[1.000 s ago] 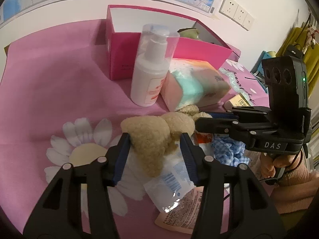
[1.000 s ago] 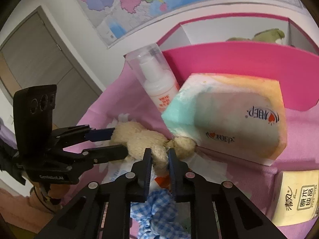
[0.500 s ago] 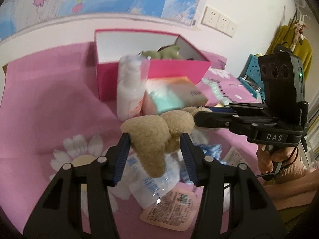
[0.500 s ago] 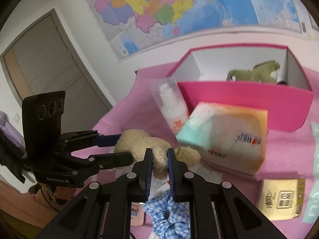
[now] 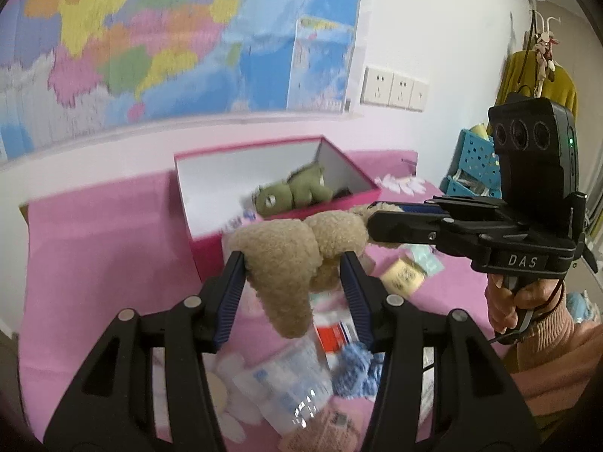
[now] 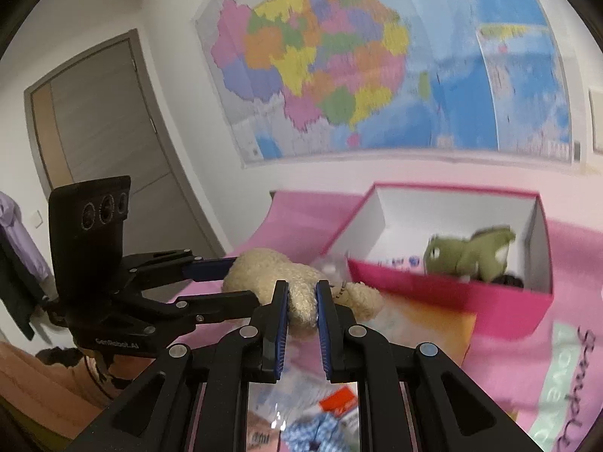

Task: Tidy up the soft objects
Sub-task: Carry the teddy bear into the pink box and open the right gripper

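Both the left gripper (image 5: pixel 294 282) and right gripper (image 6: pixel 302 303) clamped the beige plush toy (image 5: pixel 286 260), with the pink box (image 5: pixel 211 252) lying just beyond, toward frame centre.

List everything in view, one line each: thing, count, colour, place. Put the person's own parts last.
beige plush toy: one, tan, held above the table between both grippers
pink box: one, pink outside and white inside, open, at the back of the table
green plush toy: one, olive green, lying inside the pink box
tissue pack: one, orange and white, in front of the box
blue checked cloth: one, blue and white, on the table below the grippers
pink tablecloth: one, pink with a daisy print, over the table
wall map: one, multicoloured, on the wall behind
left gripper: one, black, shut on the beige plush toy
right gripper: one, black, pinching a narrower part of it
hand: one, gripping the right gripper's handle, pink sleeve
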The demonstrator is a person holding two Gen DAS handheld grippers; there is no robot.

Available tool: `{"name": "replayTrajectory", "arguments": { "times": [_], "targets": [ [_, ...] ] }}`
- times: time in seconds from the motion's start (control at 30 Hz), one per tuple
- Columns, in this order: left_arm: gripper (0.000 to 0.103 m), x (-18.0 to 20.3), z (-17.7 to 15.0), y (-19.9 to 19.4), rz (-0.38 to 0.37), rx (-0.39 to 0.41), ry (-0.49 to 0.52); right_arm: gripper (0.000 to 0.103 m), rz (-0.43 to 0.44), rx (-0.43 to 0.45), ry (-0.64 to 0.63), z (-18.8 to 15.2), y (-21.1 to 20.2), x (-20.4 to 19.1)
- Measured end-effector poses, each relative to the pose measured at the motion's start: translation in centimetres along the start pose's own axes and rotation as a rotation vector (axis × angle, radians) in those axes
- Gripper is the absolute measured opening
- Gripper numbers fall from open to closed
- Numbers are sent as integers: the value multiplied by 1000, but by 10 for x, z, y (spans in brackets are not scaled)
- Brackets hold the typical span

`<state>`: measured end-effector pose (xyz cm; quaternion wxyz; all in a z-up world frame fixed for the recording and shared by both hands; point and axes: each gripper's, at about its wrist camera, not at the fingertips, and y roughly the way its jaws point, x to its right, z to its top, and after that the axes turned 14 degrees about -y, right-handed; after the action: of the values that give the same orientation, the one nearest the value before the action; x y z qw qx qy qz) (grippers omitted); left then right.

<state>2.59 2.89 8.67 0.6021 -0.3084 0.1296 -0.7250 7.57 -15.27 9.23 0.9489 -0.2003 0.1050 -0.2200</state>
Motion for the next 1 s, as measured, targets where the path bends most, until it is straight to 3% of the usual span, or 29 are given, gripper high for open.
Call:
{"name": "replayTrajectory", "arguments": {
  "times": [0.23, 0.43, 1.0],
  "targets": [
    [54, 1, 39, 10, 33, 54, 34, 14, -21, 40, 3, 27, 13, 25],
    [54, -10, 69, 40, 63, 56, 26, 14, -40, 21, 40, 37, 42, 56],
    [54, -61, 78, 144, 159, -127, -71, 18, -93, -186, 129, 4, 136, 115]
  ]
}}
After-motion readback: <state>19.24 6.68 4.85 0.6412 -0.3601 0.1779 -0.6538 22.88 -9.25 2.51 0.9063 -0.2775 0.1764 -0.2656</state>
